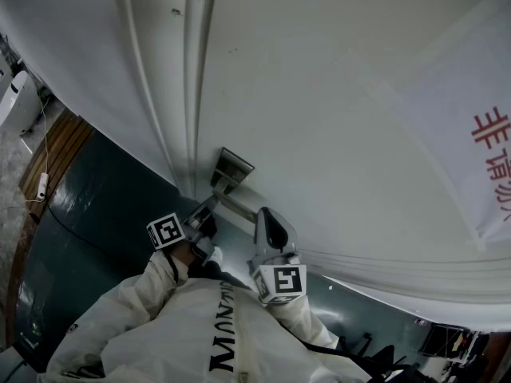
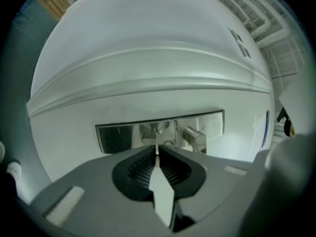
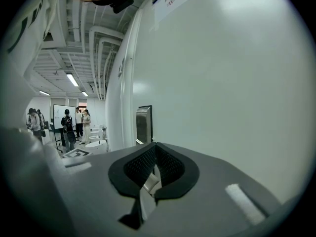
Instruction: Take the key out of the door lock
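Note:
A white door [image 1: 319, 94] carries a chrome lock plate [image 1: 233, 168]. In the left gripper view the plate [image 2: 118, 137] lies straight ahead, with the lock cylinder [image 2: 150, 138] at its middle and the lever handle [image 2: 195, 137] just to the right. A thin silver key [image 2: 157, 150] runs from the cylinder back between the pads of my left gripper [image 2: 157, 157], which is shut on it. My right gripper [image 1: 264, 214] sits lower right of the plate, shut round the door handle [image 3: 144, 184]. How deep the key sits in the cylinder is hidden.
A paper sign with red characters [image 1: 489, 154] hangs on the door at the right. Dark floor [image 1: 88, 206] and a wooden strip [image 1: 56, 150] lie at the left. Several people [image 3: 66, 125] stand far down the corridor by a whiteboard.

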